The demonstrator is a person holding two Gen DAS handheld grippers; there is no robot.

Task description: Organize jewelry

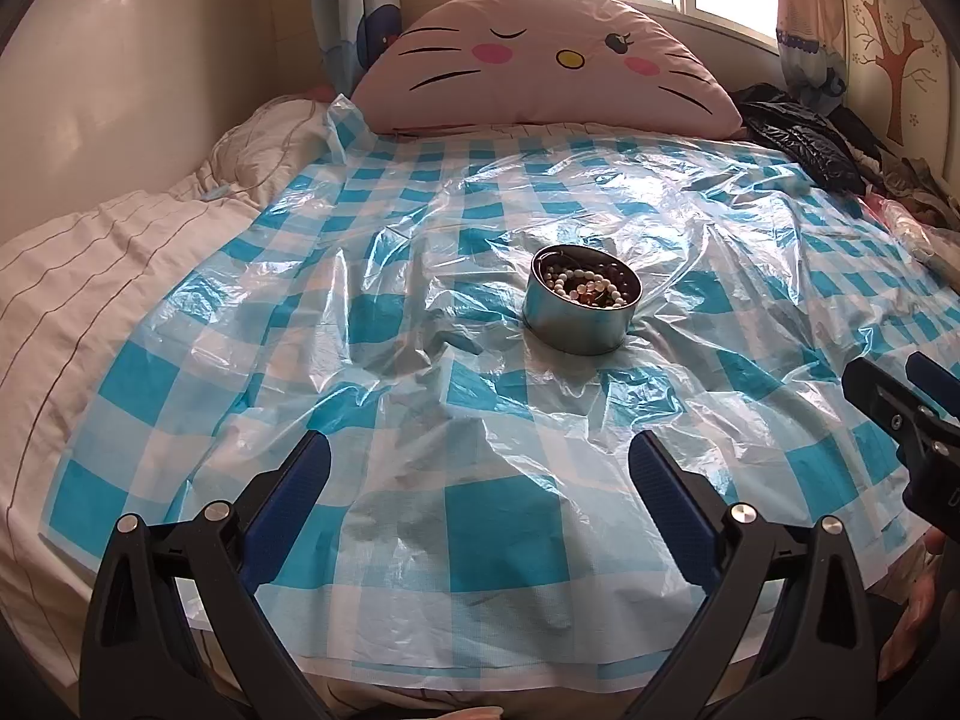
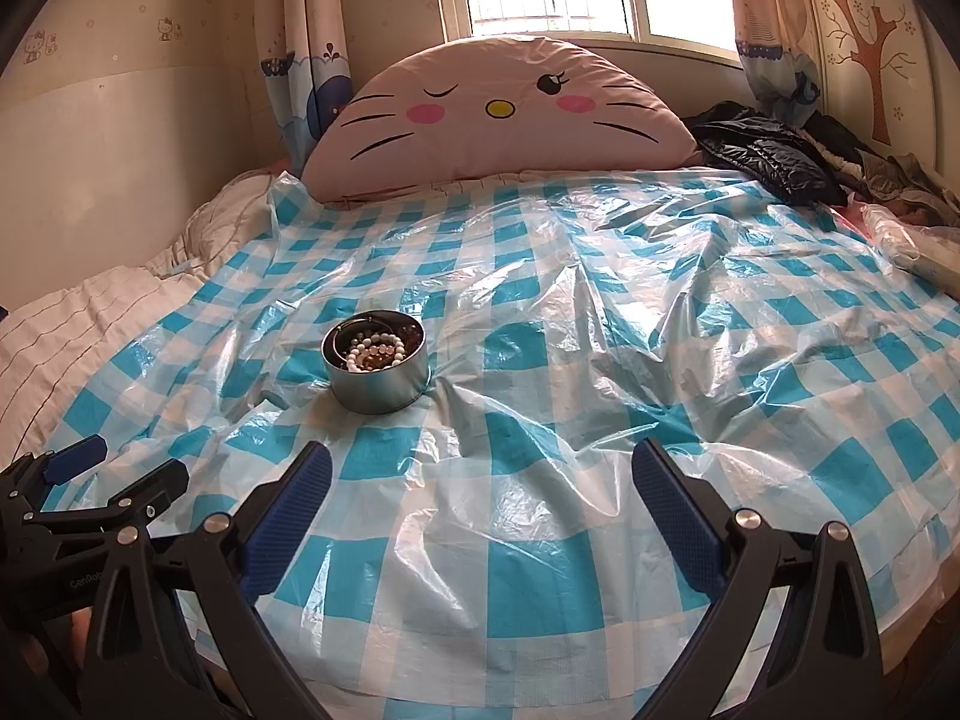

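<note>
A round metal tin [image 1: 579, 324] [image 2: 377, 387] stands on the blue-and-white checked plastic sheet [image 1: 510, 510] [image 2: 540, 360] spread over the bed. Inside it lie several bead bracelets [image 1: 591, 287] [image 2: 375, 351], white and brown. My left gripper [image 1: 480, 465] hangs open above the sheet's near part, well short of the tin, with nothing between its blue pads. My right gripper [image 2: 482, 468] is open too, empty, with the tin ahead to its left. Each gripper shows at the edge of the other's view: the right gripper [image 1: 900, 384], the left gripper [image 2: 114, 468].
A pink cat-face pillow [image 1: 540, 60] [image 2: 504, 114] leans at the head of the bed below a window. Dark clothes [image 1: 798, 138] [image 2: 768, 156] are piled at the far right corner. A striped quilt [image 1: 90, 276] lies bunched along the left side by the wall.
</note>
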